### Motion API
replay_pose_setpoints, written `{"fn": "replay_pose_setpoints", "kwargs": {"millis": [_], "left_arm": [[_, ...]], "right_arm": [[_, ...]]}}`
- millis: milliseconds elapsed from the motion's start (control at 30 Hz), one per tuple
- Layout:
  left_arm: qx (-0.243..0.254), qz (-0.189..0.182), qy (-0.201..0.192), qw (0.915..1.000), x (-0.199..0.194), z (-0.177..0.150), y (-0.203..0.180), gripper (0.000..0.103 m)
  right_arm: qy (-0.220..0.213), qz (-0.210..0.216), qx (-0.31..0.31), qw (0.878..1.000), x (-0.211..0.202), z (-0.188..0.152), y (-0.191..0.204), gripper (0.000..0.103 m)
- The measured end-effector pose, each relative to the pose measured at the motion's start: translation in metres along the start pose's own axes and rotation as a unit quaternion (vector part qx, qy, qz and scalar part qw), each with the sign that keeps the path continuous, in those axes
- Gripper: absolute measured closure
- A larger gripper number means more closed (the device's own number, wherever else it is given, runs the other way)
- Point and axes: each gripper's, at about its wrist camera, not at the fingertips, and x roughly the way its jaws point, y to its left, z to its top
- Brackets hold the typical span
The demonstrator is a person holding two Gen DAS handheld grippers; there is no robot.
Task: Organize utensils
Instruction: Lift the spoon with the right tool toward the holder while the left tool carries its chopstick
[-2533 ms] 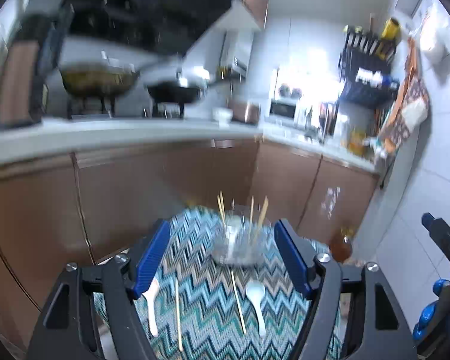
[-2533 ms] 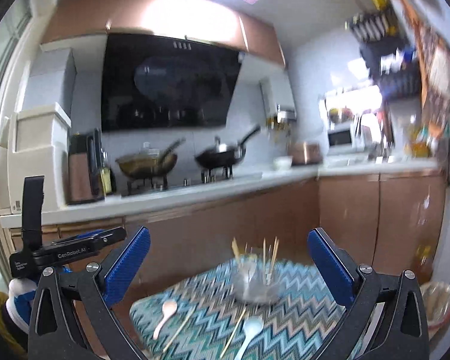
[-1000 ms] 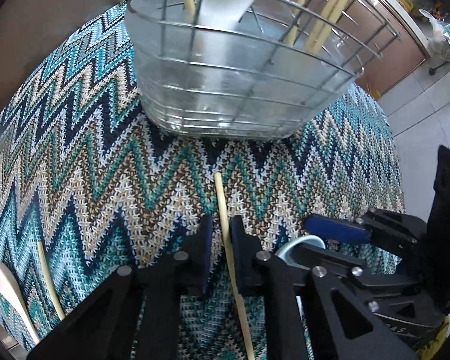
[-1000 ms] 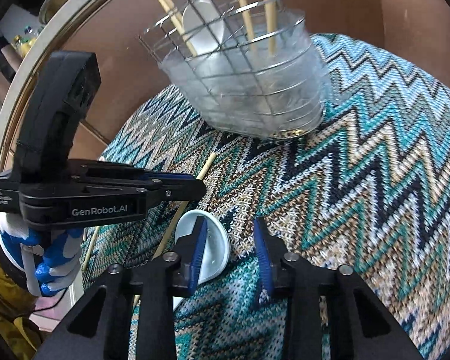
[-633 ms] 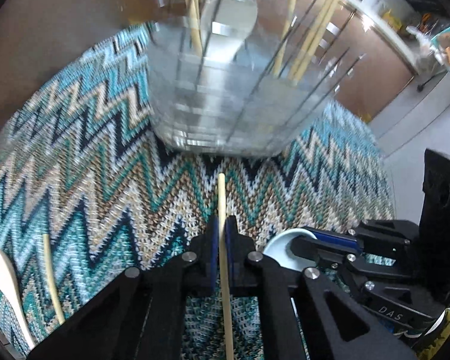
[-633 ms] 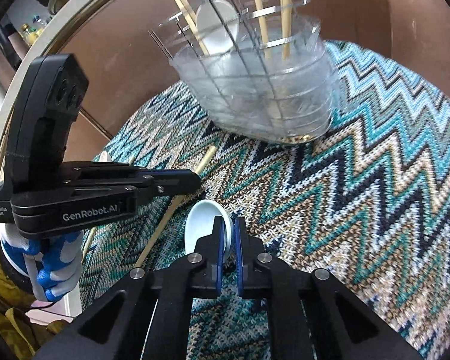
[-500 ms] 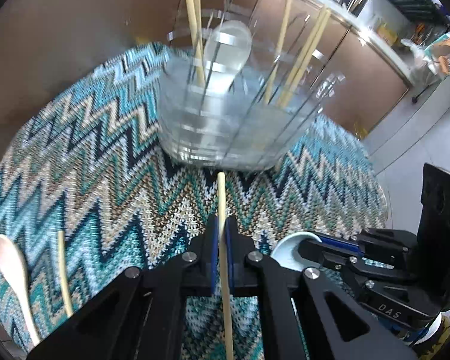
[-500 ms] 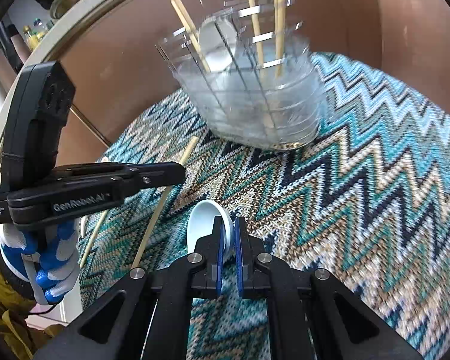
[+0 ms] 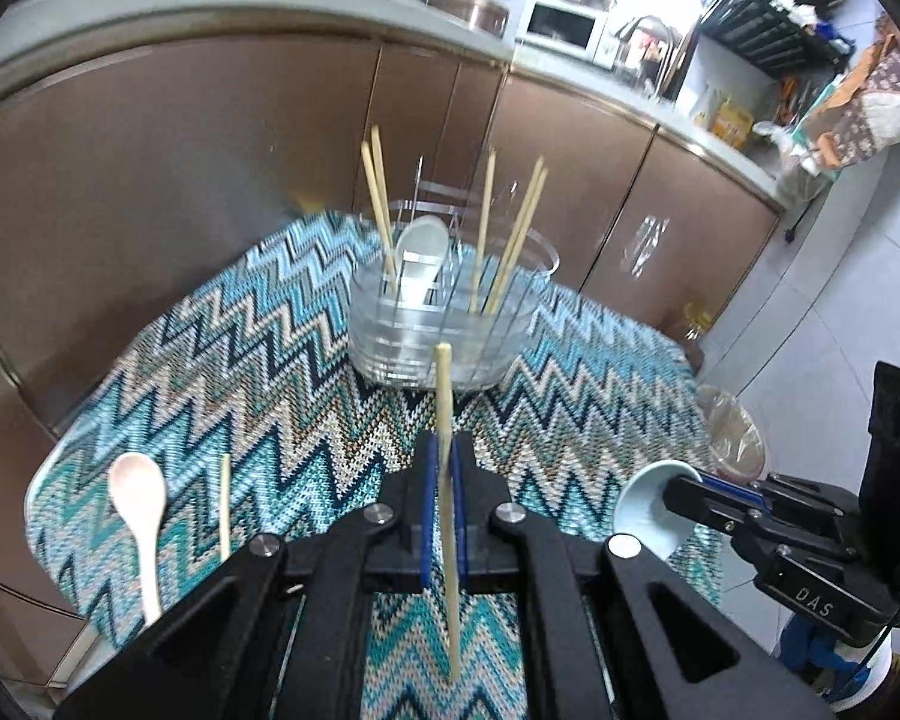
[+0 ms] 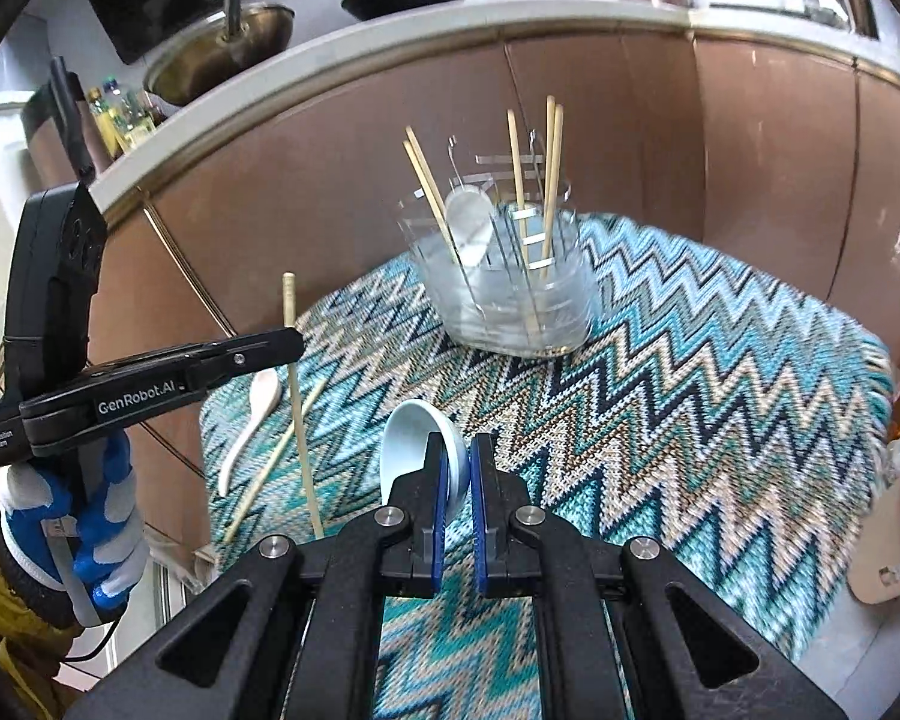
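Observation:
My left gripper (image 9: 443, 450) is shut on a wooden chopstick (image 9: 444, 396), lifted off the zigzag cloth (image 9: 258, 372) and pointing at the wire utensil basket (image 9: 450, 324). Seen from the right wrist, that left gripper (image 10: 291, 343) holds the chopstick (image 10: 297, 408) nearly upright. My right gripper (image 10: 457, 450) is shut on a pale blue soup spoon (image 10: 411, 438), raised above the cloth (image 10: 690, 396); the left wrist view shows this spoon (image 9: 648, 498) at lower right. The basket (image 10: 510, 300) holds several chopsticks and a white spoon (image 10: 471, 228).
A pinkish-white spoon (image 9: 141, 510) and a loose chopstick (image 9: 225, 504) lie on the cloth's left side. Brown cabinet fronts (image 9: 180, 150) stand close behind the small table. A lined bin (image 9: 738, 432) sits on the floor at right. A gloved hand (image 10: 78, 516) holds the left tool.
Both grippers closed, the left on the chopstick and the right on the blue spoon, then rose and pulled back from the basket, lifting both utensils off the cloth.

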Motion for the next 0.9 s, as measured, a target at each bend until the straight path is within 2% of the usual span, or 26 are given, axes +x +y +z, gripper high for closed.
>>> {"fn": "replay_pose_setpoints", "kwargs": {"millis": [467,667,900], "left_arm": [[-0.001,-0.01,-0.099,0.9951,-0.117,-0.002,-0.013,0.099],[0.008,-0.01,-0.149,0.9887,-0.16,0.021,-0.015,0.099],[0.015,-0.009,-0.178,0.9839,-0.173,0.055,-0.016,0.099]], "right_arm": [[-0.1,-0.054,-0.021,0.993,-0.111,-0.013,0.051,0.096],[-0.158,-0.078,-0.038,0.984,-0.164,0.008,0.068,0.096],[-0.2,-0.097,-0.062,0.973,-0.191,0.045,0.075,0.096]]}}
